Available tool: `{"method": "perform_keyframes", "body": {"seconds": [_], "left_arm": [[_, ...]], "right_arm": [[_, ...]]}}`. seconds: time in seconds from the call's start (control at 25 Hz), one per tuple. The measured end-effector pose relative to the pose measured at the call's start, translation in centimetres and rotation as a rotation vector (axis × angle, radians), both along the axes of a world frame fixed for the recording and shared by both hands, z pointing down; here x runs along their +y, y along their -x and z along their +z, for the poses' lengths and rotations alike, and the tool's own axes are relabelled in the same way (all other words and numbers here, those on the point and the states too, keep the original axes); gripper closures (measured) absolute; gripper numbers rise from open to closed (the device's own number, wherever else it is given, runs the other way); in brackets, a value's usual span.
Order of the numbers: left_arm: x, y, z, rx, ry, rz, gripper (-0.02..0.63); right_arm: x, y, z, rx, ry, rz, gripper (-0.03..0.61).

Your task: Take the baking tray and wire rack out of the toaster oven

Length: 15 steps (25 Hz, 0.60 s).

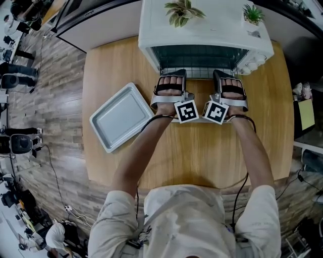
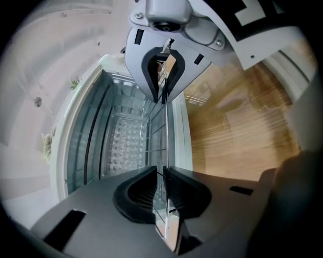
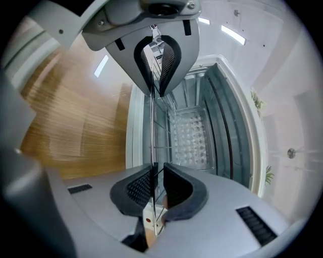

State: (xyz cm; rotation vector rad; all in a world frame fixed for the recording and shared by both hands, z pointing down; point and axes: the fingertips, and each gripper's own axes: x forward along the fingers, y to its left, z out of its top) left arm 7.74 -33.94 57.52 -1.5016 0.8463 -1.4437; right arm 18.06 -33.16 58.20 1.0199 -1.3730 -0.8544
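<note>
A white toaster oven (image 1: pixel 151 30) stands at the far edge of a wooden table (image 1: pixel 202 156), with two small potted plants (image 1: pixel 182 11) on its top and pale knobs (image 1: pixel 252 63) down its right side. The wire rack (image 1: pixel 199 74) sits in the oven's mouth: its near edge is at the opening and the rest reaches back into the cavity. The person has both arms stretched toward it. The left gripper (image 2: pixel 162 174) is clenched on the rack's near wire, its two dark ribbed pads pressed against the thin rod from either side. The right gripper (image 3: pixel 157 171) is clamped on the same near edge further right, and its pads also pinch the wire. Both gripper views look past the rack into the oven's dimpled metal back wall. The baking tray (image 1: pixel 121 117) lies flat on the table to the left of the oven, turned at an angle, well apart from the rack and touched by neither gripper. Each gripper carries a cube, the left cube (image 1: pixel 186 111) and the right cube (image 1: pixel 216 112), printed with black-and-white square patterns rather than letters. A yellow sheet (image 1: pixel 305 113) hangs at the far right edge, and any print on it is too small to read.
</note>
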Motion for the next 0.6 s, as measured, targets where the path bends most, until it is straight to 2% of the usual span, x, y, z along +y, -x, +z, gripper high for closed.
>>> {"method": "perform_keyframes", "body": {"seconds": [0.2, 0.32, 0.4, 0.6], "left_arm": [[1.7, 0.1, -0.7, -0.007, -0.007, 0.005, 0.565], [3.3, -0.5, 0.0, 0.048, 0.057, 0.023, 0.565], [3.5, -0.3, -0.6, 0.028, 0.024, 0.025, 0.566], [4.8, -0.4, -1.3, 0.043, 0.022, 0.034, 0.569]], "right_arm": [[1.9, 0.1, -0.1, 0.002, 0.0, 0.001, 0.528], [2.8, 0.1, -0.3, 0.012, -0.006, 0.001, 0.531], [3.3, 0.1, -0.4, 0.018, -0.012, 0.003, 0.532], [4.7, 0.2, -0.2, 0.026, 0.011, 0.006, 0.534]]}}
